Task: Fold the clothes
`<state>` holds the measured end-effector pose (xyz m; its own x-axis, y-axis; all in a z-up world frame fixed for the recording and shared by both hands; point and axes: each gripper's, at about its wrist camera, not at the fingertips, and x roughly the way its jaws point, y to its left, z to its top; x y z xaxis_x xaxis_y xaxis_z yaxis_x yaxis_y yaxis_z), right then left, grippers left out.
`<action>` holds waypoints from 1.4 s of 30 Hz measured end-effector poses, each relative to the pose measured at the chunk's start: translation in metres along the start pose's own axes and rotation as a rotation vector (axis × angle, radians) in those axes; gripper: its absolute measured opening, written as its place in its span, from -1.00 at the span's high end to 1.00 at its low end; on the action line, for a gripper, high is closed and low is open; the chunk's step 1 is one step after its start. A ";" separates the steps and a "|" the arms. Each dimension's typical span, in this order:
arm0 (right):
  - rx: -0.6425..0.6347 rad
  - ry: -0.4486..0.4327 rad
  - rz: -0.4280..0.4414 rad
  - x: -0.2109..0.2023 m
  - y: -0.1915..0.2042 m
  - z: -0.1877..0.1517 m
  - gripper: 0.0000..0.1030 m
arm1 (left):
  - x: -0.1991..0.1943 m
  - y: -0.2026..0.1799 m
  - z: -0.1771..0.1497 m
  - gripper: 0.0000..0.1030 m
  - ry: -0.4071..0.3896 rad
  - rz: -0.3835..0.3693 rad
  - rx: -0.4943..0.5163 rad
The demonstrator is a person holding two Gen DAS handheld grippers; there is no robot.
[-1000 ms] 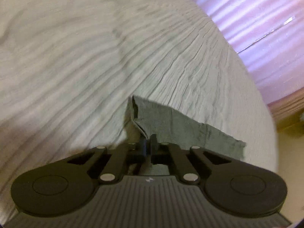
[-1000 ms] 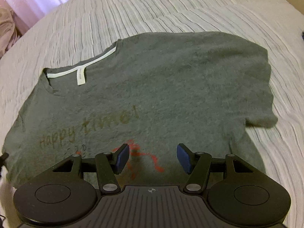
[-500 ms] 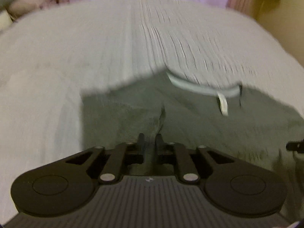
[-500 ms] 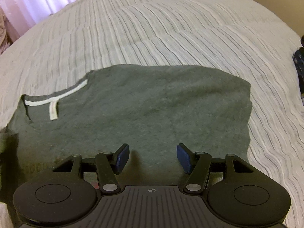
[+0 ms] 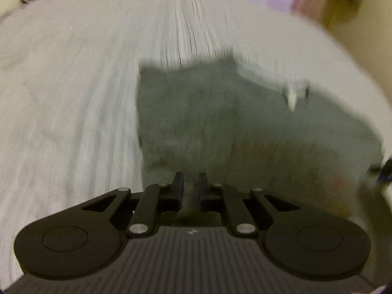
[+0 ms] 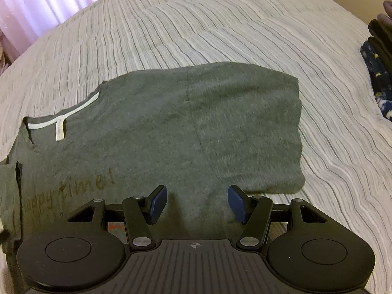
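Observation:
A grey T-shirt lies flat on the bed, its white neck band and label at the left and the print "happy time!" near my gripper. Its right side ends in a straight folded edge. My right gripper hovers open just over the shirt's near part, nothing between its blue pads. In the blurred left wrist view the same T-shirt spreads ahead. My left gripper is over its near left part. The jaws show a narrow gap and are closing, and I see no cloth pinched between them.
The striped pale bed cover surrounds the shirt on all sides. A stack of dark folded clothes sits at the right edge. Pink curtains hang behind the bed. A tan wall stands at the far right.
My left gripper was shut on a corner of the shirt; it has since parted its fingers, rolled and swung across over the shirt. The right gripper shifted a little and stayed open.

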<state>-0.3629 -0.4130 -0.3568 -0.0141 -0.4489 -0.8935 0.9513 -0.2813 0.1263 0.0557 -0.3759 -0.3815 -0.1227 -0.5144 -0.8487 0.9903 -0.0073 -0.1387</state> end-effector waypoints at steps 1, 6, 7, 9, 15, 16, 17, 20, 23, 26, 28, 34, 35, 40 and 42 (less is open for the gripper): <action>0.002 -0.005 0.003 -0.003 -0.002 -0.001 -0.15 | 0.005 0.000 0.000 0.84 0.006 0.009 0.000; 0.030 -0.108 0.002 -0.030 -0.031 -0.007 -0.15 | -0.030 -0.007 0.006 0.83 -0.067 0.020 -0.065; 0.051 -0.131 -0.004 -0.034 -0.041 -0.007 -0.15 | -0.035 -0.008 0.007 0.82 -0.073 0.011 -0.086; 0.123 -0.177 -0.008 -0.041 -0.066 -0.009 -0.15 | -0.043 -0.009 0.010 0.82 -0.078 -0.017 -0.126; 0.384 -0.276 0.192 -0.020 -0.160 -0.007 -0.14 | -0.051 -0.016 0.022 0.82 -0.072 -0.123 -0.258; 0.418 -0.256 0.245 -0.009 -0.173 -0.004 -0.14 | -0.049 -0.018 0.023 0.82 -0.068 -0.137 -0.283; 0.451 -0.234 0.296 0.003 -0.186 -0.002 -0.14 | -0.051 -0.019 0.022 0.82 -0.064 -0.146 -0.303; 0.527 -0.153 0.441 0.039 -0.214 0.003 -0.14 | -0.046 -0.028 0.022 0.82 -0.052 -0.152 -0.338; 0.544 -0.139 0.558 0.055 -0.224 0.008 -0.13 | -0.043 -0.037 0.020 0.82 -0.041 -0.150 -0.347; 0.526 -0.117 0.632 0.065 -0.223 0.013 -0.13 | -0.038 -0.044 0.016 0.82 -0.021 -0.150 -0.366; 0.502 -0.089 0.640 0.071 -0.219 0.016 0.41 | -0.033 -0.047 0.015 0.82 -0.009 -0.157 -0.386; 0.472 -0.048 0.518 0.067 -0.204 0.028 1.00 | -0.033 -0.044 0.018 0.82 -0.018 -0.161 -0.400; 0.440 -0.050 0.458 0.059 -0.194 0.033 1.00 | -0.034 -0.041 0.019 0.82 -0.022 -0.159 -0.403; -0.038 -0.193 0.061 -0.004 -0.071 0.059 1.00 | -0.042 -0.020 0.021 0.82 -0.043 -0.146 -0.432; -0.275 -0.240 0.000 -0.010 -0.008 0.043 1.00 | -0.044 -0.012 0.020 0.82 -0.048 -0.143 -0.445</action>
<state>-0.3838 -0.4425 -0.3299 -0.0546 -0.6443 -0.7629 0.9981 -0.0572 -0.0231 0.0505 -0.3703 -0.3319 -0.2425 -0.5743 -0.7819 0.8380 0.2821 -0.4671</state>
